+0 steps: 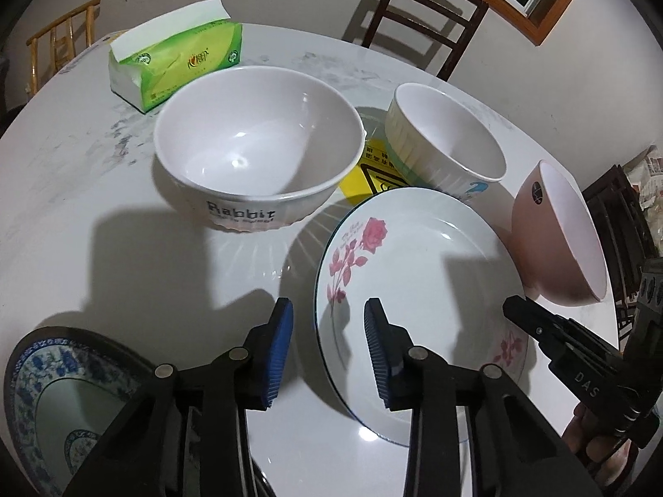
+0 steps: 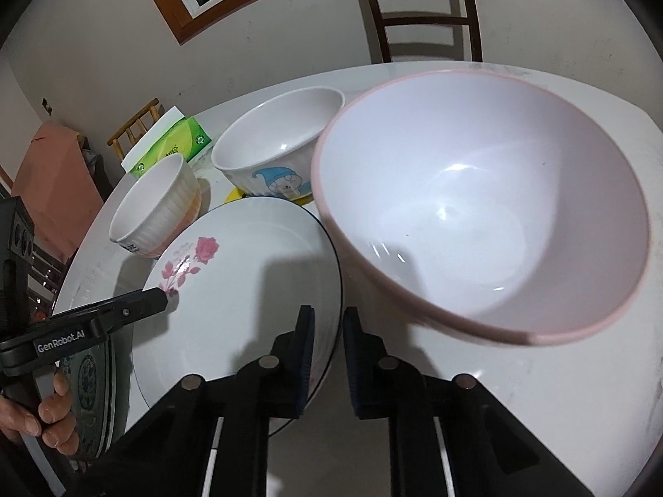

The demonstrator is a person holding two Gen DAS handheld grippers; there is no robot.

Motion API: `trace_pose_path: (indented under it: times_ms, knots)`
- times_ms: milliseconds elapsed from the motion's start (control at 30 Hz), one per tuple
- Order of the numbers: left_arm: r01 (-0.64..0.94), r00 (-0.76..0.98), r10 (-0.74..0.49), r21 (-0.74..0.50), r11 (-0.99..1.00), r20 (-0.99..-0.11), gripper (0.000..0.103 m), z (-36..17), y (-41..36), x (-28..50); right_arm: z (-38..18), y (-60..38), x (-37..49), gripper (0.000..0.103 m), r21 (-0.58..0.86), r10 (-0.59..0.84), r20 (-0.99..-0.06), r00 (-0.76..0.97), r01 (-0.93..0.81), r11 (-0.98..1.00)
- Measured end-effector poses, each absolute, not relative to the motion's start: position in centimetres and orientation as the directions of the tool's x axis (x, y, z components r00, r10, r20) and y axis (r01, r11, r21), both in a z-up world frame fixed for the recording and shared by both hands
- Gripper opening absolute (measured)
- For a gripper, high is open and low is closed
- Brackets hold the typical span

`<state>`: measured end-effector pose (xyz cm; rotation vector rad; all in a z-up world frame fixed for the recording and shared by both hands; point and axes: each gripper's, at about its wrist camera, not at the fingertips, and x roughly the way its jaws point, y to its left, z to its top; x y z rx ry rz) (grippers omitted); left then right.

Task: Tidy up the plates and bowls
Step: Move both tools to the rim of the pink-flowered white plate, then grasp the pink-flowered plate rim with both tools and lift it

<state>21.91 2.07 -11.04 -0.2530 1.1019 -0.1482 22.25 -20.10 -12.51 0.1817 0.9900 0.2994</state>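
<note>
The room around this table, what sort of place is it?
Probably a home dining room: a round table set with bowls and a rose plate, wooden chairs against the wall, and a tissue pack.

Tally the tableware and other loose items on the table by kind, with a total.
Bowls: 3, namely the Rabbit bowl, the ribbed bowl and the pink bowl.
Plates: 2, namely the rose plate and the blue-patterned plate.
Tissue packs: 1, the green tissue pack.
Total: 6
</note>
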Motion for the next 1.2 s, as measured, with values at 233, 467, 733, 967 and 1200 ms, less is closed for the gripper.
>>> trace_pose_path:
  times_ms: [233,467,733,967,1200]
  knots:
    - [0.000,0.423,-0.248,-0.274,0.962,-0.872,0.018,-12.0,1.9,22.9,-13.0,-19.9,22.8,0.012,0.288,0.333,-0.798,0.503,-0.167,0.943]
    - [0.011,0.419,-0.258,-0.279,0.960,-0.871,0.016,-12.1,1.7,23.0,-13.1,-20.0,22.7,0.012,0.290,0.329,-0.799,0.504,-0.158,0.944]
    - [0.000,0.410,-0.246,-0.270,0.963,-0.878,0.016,-11.9,1.3,22.6,-13.1,-20.0,21.6,0.012,0.292,0.324,-0.807,0.494,-0.143,0.946]
    - [0.011,0.423,-0.232,-0.252,0.968,-0.876,0.015,-11.2,1.1,20.7,-12.6,-19.9,19.7,0.012,0.298,0.323,-0.804,0.499,-0.132,0.945]
    - [0.014,0.426,-0.238,-0.257,0.966,-0.873,0.015,-10.7,1.2,18.5,-11.9,-19.7,17.5,0.012,0.296,0.321,-0.803,0.503,-0.132,0.946]
